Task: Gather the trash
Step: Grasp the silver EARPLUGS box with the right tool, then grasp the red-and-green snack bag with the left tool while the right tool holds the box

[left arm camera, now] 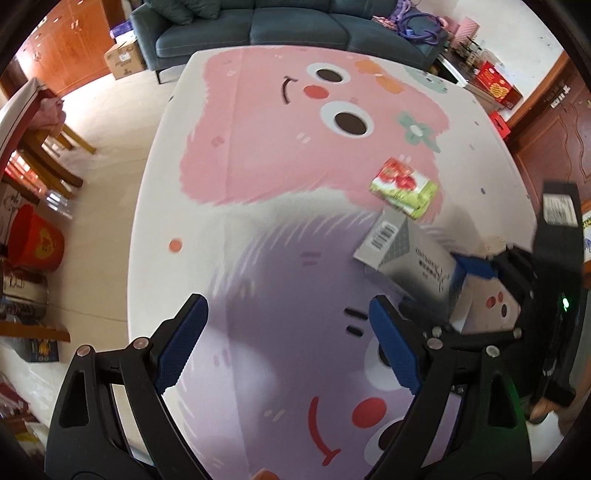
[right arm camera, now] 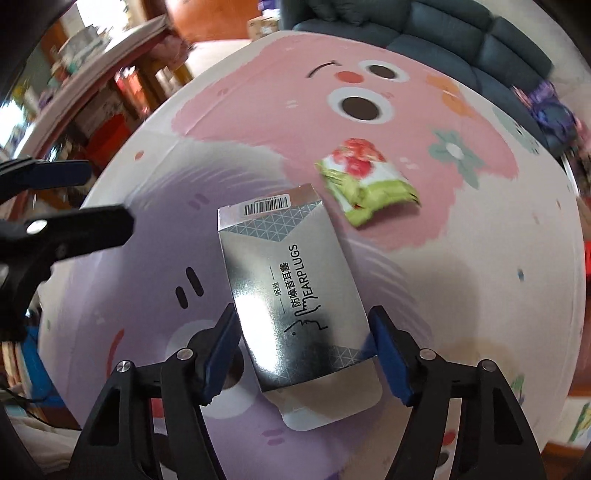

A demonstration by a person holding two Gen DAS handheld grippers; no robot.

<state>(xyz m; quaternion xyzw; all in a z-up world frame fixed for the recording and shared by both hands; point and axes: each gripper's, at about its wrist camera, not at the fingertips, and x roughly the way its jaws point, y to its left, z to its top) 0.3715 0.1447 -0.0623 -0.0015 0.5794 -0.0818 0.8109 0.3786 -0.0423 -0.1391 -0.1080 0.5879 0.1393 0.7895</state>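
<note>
A silver earplugs box (right arm camera: 291, 288) with a barcode sits between the blue pads of my right gripper (right arm camera: 301, 332), which is shut on its two long sides. In the left wrist view the same box (left arm camera: 406, 251) hangs tilted a little above the cartoon tablecloth (left arm camera: 258, 166), with the right gripper (left arm camera: 517, 273) behind it. A crumpled green and red snack wrapper (left arm camera: 404, 186) lies on the cloth just beyond the box, also seen as the wrapper (right arm camera: 365, 177) in the right wrist view. My left gripper (left arm camera: 288, 332) hovers open over the purple part, nothing between its fingers.
A dark sofa (left arm camera: 258, 29) stands past the table's far edge. On the floor to the left are a red bucket (left arm camera: 35, 243), wooden chairs (left arm camera: 48, 158) and a cardboard box (left arm camera: 123, 57). Red boxes (left arm camera: 495, 81) sit at the far right.
</note>
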